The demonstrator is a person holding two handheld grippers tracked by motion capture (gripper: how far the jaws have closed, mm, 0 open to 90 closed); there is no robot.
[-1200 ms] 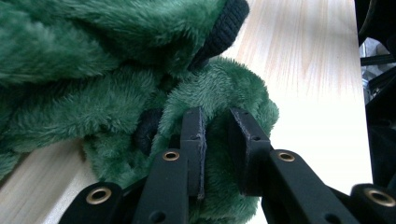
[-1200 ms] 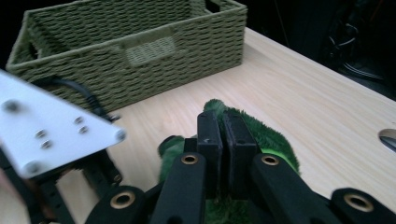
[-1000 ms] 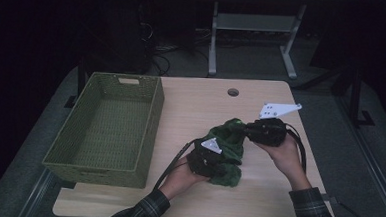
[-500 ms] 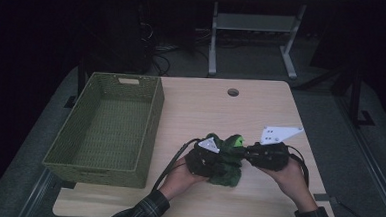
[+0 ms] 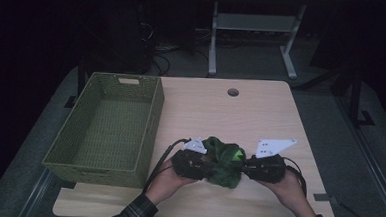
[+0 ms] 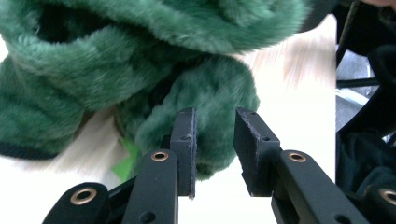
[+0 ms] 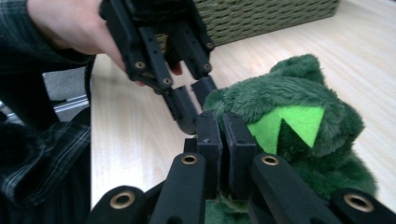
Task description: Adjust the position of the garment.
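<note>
Lying near the front edge of the table (image 5: 261,107), between two claws, one green plush toy (image 5: 222,162), crumpled, with one bright green felt patch on it. Left claw (image 5: 209,168) at the toy's left side, jaws just been opening, a lobe of fur between them in the left claw view (image 6: 214,140) but a gap at the one pad (image 6: 252,149), so released. Right claw (image 5: 239,167) clenched on a fold of the toy, pads nearly together in the right claw view (image 7: 223,140). One woven basket (image 5: 153,116) standing along the table's left edge, well apart from the toy. Plenty of bare wood behind the toy up to the far edge and its one round hole (image 5: 233,92); little room in front. Hidden under both claws the toy's sides; cut off at the bottom edge both sleeves; too dark to make out the floor clutter beyond the table
</note>
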